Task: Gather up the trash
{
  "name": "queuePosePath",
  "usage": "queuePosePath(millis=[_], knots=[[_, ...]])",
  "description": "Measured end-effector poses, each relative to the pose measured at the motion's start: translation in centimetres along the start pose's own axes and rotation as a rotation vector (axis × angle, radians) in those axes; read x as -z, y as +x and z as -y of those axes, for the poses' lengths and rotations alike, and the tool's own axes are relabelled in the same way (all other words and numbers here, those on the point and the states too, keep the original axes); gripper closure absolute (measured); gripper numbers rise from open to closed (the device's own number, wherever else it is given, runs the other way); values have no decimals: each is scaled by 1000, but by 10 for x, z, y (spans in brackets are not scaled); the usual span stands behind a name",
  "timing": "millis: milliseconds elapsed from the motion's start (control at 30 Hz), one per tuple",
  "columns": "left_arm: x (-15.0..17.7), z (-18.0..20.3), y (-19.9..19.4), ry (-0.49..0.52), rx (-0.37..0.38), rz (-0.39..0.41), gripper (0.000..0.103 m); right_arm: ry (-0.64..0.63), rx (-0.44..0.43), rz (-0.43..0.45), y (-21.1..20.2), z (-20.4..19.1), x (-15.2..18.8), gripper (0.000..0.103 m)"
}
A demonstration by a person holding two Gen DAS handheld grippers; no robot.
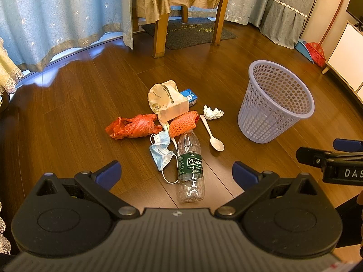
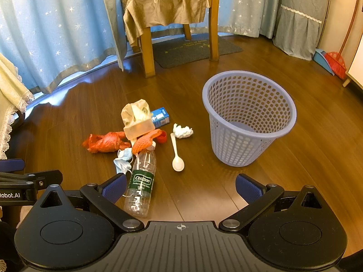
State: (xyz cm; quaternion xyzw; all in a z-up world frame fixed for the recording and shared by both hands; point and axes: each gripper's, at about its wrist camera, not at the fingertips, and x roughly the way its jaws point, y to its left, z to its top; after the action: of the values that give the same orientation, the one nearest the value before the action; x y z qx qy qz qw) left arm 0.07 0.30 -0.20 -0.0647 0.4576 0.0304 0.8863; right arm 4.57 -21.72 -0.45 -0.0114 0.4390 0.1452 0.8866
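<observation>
Both tongs wide and empty, basket floor visible only from right wrist

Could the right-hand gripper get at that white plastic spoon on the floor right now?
Probably yes. The right gripper has its jaws wide open and holds nothing, and the white plastic spoon lies alone on bare wooden floor just ahead, clear of the clear plastic bottle and the lilac mesh bin.
</observation>
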Motion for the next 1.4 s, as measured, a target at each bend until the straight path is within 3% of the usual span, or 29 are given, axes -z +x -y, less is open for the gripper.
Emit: queuePosePath(millis=[1400], knots=[[4, 4, 5, -13, 6, -13, 1, 8, -6, -2, 4, 3, 2, 4]])
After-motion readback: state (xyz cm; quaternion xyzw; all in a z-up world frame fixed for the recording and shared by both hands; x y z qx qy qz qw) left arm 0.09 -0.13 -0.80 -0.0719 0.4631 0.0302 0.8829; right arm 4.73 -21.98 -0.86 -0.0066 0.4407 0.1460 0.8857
